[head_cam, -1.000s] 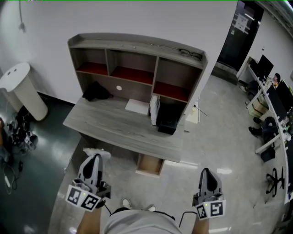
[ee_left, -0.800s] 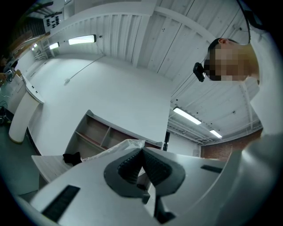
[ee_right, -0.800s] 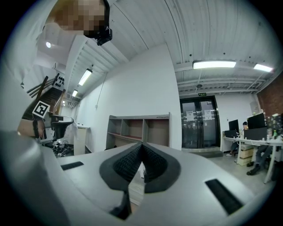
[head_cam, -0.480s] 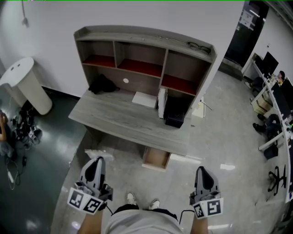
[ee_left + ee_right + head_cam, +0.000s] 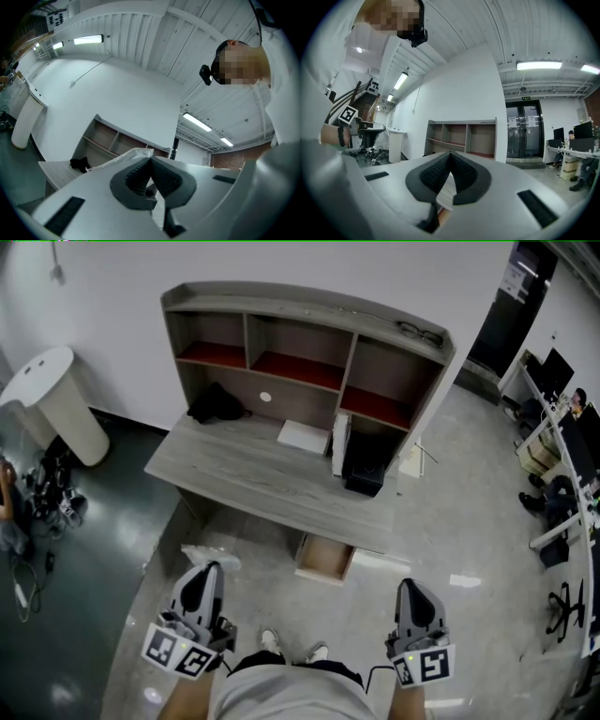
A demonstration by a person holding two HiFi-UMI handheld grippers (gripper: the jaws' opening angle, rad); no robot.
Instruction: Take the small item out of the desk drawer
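Pale glossy floor point(image 5: 450, 521) fills most of the head view, darker at the left, and a white wall point(image 5: 112, 277) runs across the top. Against that wall stands a grey wood-grain surface point(image 5: 253, 479) with a three-bay hutch point(image 5: 309, 343) on it; the hutch's shelves are red. A white round stand point(image 5: 56, 399) sits at the left edge of the frame, and office desks with monitors point(image 5: 562, 446) line the right edge.

Below the surface's front edge, right of centre, the drawer point(image 5: 325, 559) is pulled open. On the surface a black box point(image 5: 366, 470) stands under the right bay, a white sheet point(image 5: 305, 437) lies beside it, and a black bundle point(image 5: 217, 404) rests under the left bay.

At lower left the left claw point(image 5: 208, 570) is clenched on a clear plastic packet point(image 5: 199, 552), which sticks out past its tips, out of the drawer and over the floor to the drawer's left. At lower right the right claw point(image 5: 412, 587) is clenched too, its pads point(image 5: 436, 171) meeting with nothing between them.
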